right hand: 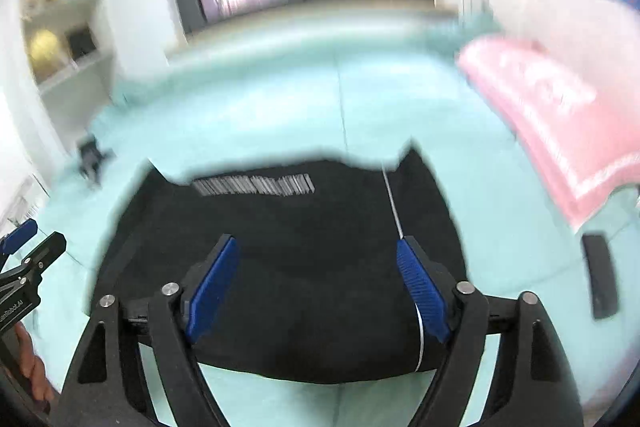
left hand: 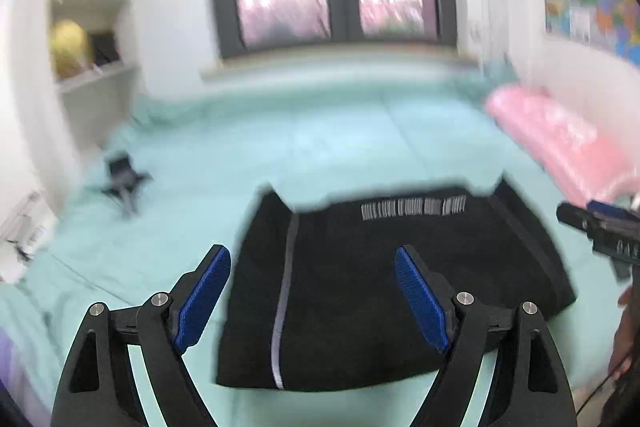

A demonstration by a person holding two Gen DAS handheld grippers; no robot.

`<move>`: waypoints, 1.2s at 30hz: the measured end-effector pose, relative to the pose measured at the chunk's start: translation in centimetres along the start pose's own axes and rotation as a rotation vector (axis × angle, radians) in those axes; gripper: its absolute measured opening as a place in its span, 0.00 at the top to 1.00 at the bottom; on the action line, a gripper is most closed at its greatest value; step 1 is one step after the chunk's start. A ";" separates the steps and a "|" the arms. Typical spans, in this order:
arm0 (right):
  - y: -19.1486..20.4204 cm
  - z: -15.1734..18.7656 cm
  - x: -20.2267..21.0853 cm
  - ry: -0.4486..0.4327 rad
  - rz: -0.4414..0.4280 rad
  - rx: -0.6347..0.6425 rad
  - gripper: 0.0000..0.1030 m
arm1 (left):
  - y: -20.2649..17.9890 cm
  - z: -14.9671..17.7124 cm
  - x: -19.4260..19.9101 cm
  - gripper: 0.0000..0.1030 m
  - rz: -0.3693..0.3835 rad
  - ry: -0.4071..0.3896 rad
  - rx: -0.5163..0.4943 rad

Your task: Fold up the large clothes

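Observation:
A black garment (left hand: 360, 287) with a grey side stripe and a white barcode-like print lies folded into a compact rectangle on the mint-green bed sheet (left hand: 320, 139). My left gripper (left hand: 312, 259) is open and empty, hovering above the garment's left part. My right gripper (right hand: 316, 247) is open and empty above the same garment (right hand: 300, 259), near its right stripe. The right gripper also shows at the right edge of the left wrist view (left hand: 600, 231). The left gripper shows at the left edge of the right wrist view (right hand: 28, 259).
A pink quilt (left hand: 560, 139) lies along the right wall. A small black object (left hand: 124, 183) sits on the sheet at the left. A dark flat device (right hand: 598, 275) lies on the sheet at the right. White shelves (left hand: 92, 39) stand at the left, a window behind.

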State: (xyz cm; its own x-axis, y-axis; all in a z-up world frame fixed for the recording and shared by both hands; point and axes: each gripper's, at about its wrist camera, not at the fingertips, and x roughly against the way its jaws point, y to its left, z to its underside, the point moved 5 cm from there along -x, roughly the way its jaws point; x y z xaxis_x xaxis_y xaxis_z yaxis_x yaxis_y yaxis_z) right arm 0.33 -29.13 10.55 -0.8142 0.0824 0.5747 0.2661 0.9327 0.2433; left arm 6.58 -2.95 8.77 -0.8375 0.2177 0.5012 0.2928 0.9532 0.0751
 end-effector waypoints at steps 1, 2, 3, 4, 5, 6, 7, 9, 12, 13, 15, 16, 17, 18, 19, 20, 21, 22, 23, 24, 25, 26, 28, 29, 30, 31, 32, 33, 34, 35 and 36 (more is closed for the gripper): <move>-0.2 -0.8 1.6 -0.036 0.013 0.000 0.07 | 0.5 -1.1 1.6 0.17 -0.030 -0.031 0.002; 0.1 -1.5 3.4 -0.081 0.034 0.000 0.06 | 0.7 -2.0 3.1 0.17 -0.055 -0.064 0.003; 0.5 -2.0 4.8 -0.114 0.043 0.004 0.06 | 1.0 -3.0 5.1 0.17 -0.076 -0.107 0.005; 0.6 -2.4 6.3 -0.141 0.042 0.012 0.06 | 1.6 -3.6 6.3 0.17 -0.084 -0.132 0.010; 1.2 -2.8 7.4 -0.162 0.049 0.030 0.06 | 1.9 -3.9 7.6 0.17 -0.086 -0.161 0.018; 1.4 -2.7 8.1 -0.168 0.054 0.040 0.06 | 2.0 -4.1 8.5 0.16 -0.085 -0.179 0.022; 1.8 -2.7 8.5 -0.174 0.065 0.051 0.06 | 1.9 -4.4 8.9 0.16 -0.086 -0.183 0.019; 2.2 -2.6 8.5 -0.170 0.081 0.059 0.06 | 1.8 -4.1 9.5 0.13 -0.089 -0.185 0.019; 1.8 -1.8 7.9 -0.134 0.085 0.059 0.06 | 1.2 -3.0 8.7 0.13 -0.098 -0.166 -0.006; 1.4 -1.9 8.7 -0.125 0.084 0.057 0.06 | 0.8 -2.8 8.3 0.13 -0.098 -0.158 -0.013; 0.9 -1.0 7.5 -0.093 0.081 0.042 0.06 | 0.3 -2.2 7.5 0.13 -0.079 -0.136 -0.021; 0.7 -0.7 6.6 -0.076 0.075 0.033 0.06 | -0.3 -1.7 7.0 0.13 -0.058 -0.125 -0.024; 0.4 -0.3 5.8 -0.057 0.066 0.023 0.06 | -0.8 -1.4 6.8 0.13 -0.040 -0.118 -0.030; 0.3 0.0 4.9 -0.044 0.067 0.018 0.06 | -1.2 -1.1 5.9 0.13 -0.024 -0.105 -0.035; 0.2 0.3 4.2 -0.034 0.072 0.017 0.06 | -1.7 -0.8 5.4 0.13 -0.020 -0.091 -0.037; 0.1 0.6 3.4 -0.016 0.080 0.019 0.06 | -2.1 -0.5 4.8 0.13 -0.018 -0.075 -0.040; 0.0 0.8 2.6 0.000 0.084 0.022 0.06 | -2.3 -0.1 3.9 0.13 -0.014 -0.054 -0.044; 0.0 1.0 2.0 0.007 0.085 0.024 0.06 | -2.5 0.1 3.4 0.13 -0.015 -0.039 -0.046; 0.0 1.3 1.4 0.019 0.083 0.026 0.06 | -2.6 0.5 2.5 0.13 -0.016 -0.019 -0.048; 0.2 1.5 1.1 0.025 0.083 0.025 0.06 | -2.7 0.8 1.9 0.13 -0.016 -0.007 -0.050; 0.2 1.7 0.7 0.032 0.079 0.026 0.06 | -2.8 1.1 1.3 0.13 -0.017 0.007 -0.053; 0.2 1.9 0.3 0.039 0.076 0.027 0.06 | -2.8 1.4 0.8 0.13 -0.019 0.020 -0.057; 0.2 2.1 -0.3 0.050 0.073 0.028 0.06 | -2.9 1.9 0.2 0.13 -0.019 0.038 -0.059; 0.2 2.2 -0.5 0.055 0.071 0.029 0.06 | -2.9 2.1 0.0 0.13 -0.016 0.043 -0.059; 0.3 2.4 -0.7 0.061 0.069 0.030 0.06 | -2.8 2.2 -0.2 0.13 -0.011 0.048 -0.059; 0.3 2.5 -0.9 0.066 0.067 0.032 0.06 | -2.7 2.3 -0.4 0.13 -0.010 0.052 -0.060; 0.4 2.6 -1.0 0.071 0.066 0.035 0.06 | -2.7 2.4 -0.5 0.13 -0.008 0.056 -0.061; 0.5 2.7 -1.2 0.077 0.064 0.037 0.06 | -2.7 2.5 -0.6 0.13 -0.006 0.061 -0.063; 0.5 2.8 -1.3 0.081 0.061 0.037 0.06 | -2.8 2.7 -0.8 0.13 -0.001 0.069 -0.067; 0.5 2.9 -1.4 0.087 0.049 0.033 0.06 | -3.0 2.9 -0.9 0.13 0.004 0.079 -0.070; 0.5 3.0 -1.4 0.093 0.040 0.029 0.06 | -3.1 3.1 -1.1 0.13 0.009 0.092 -0.069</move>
State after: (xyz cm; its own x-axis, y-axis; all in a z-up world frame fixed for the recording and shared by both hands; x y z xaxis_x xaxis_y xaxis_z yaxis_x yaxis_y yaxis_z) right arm 0.10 -27.78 7.53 -0.7516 0.0884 0.6537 0.2818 0.9390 0.1970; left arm 5.17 -5.53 5.32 -0.7899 0.2030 0.5786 0.3338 0.9339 0.1281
